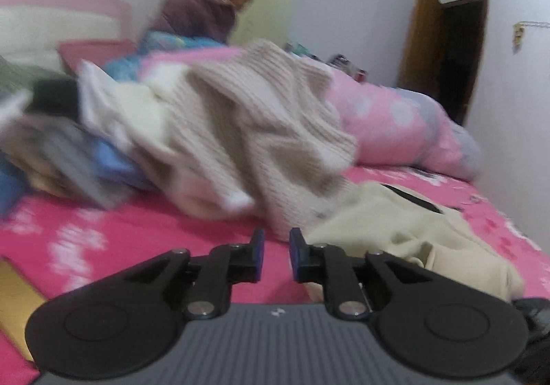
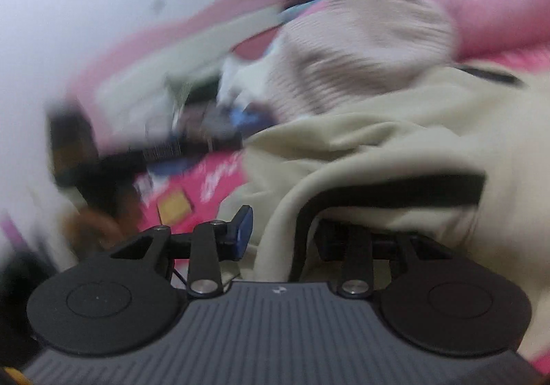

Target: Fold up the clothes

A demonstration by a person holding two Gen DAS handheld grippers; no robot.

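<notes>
The left tongs hang just above the pink bed sheet, their two blue-padded tips a narrow gap apart with nothing between them. Directly ahead of them lies a heap of clothes: a ribbed beige sweater drapes over the top and spills down toward the tongs, its lower edge just beyond the tips. To the left of the sweater are a white garment, a blue one and some grey cloth, all blurred. To the right of the tongs a cream garment with a black stripe lies crumpled on the sheet, close beside the right-hand tip. Behind the heap a rolled pink quilt with pale spots stretches toward the wall. Farther back a person in a purple hooded top sits by a pale cupboard, and a brown door stands at the right.

In the right wrist view the picture is heavily blurred. The right tongs are set apart, with a fold of the cream garment and its black stripe lying in the gap between them; the right-hand tip is covered by the cloth. I cannot tell whether they grip the fold. The beige sweater lies beyond, touching the cream garment's far edge.
</notes>
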